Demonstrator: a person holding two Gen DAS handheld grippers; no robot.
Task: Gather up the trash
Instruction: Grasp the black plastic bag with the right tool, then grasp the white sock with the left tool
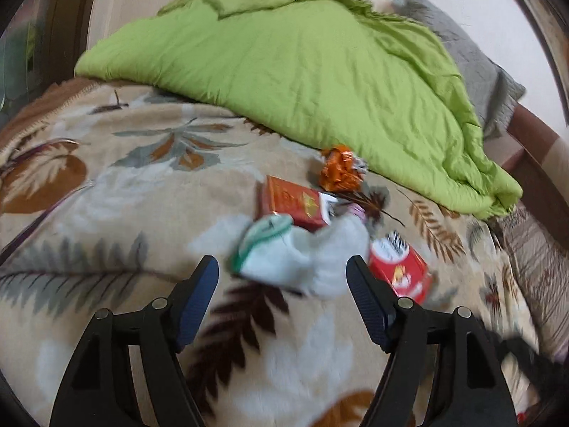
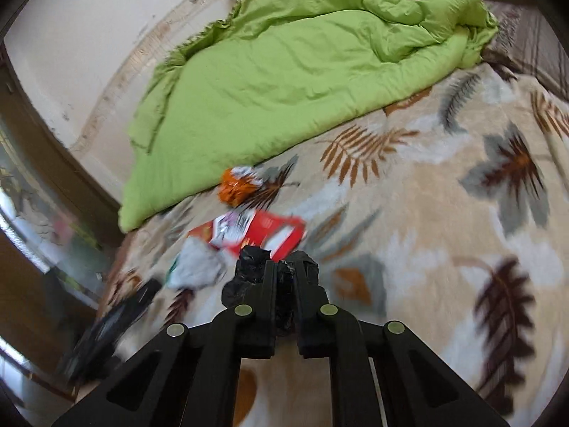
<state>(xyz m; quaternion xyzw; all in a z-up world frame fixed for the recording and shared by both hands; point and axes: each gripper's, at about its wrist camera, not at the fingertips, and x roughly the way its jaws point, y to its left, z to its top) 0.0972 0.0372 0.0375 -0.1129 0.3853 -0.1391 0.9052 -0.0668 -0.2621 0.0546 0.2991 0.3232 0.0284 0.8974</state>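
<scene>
1. trash sits on the leafy blanket [image 1: 106, 192]: white crumpled wrapper [image 1: 302, 256], red box [image 1: 291, 204], orange wrapper [image 1: 338, 172].
2. left gripper [image 1: 282, 272] is wide open, holding nothing, near the white wrapper.
3. right gripper [image 2: 284, 267] is squeezed tight on a black bag [image 2: 254, 259].

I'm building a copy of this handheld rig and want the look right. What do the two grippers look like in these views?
Both are matte black plastic. The left gripper has two long angled fingers with dark blue, finely ribbed pads, carried on linkage arms with triangular cut-outs and round silver pivot pins. The right gripper shows the same black linkage, cut-outs and silver pins; its pads are hidden. No cables, labels or sleeves show.
</scene>
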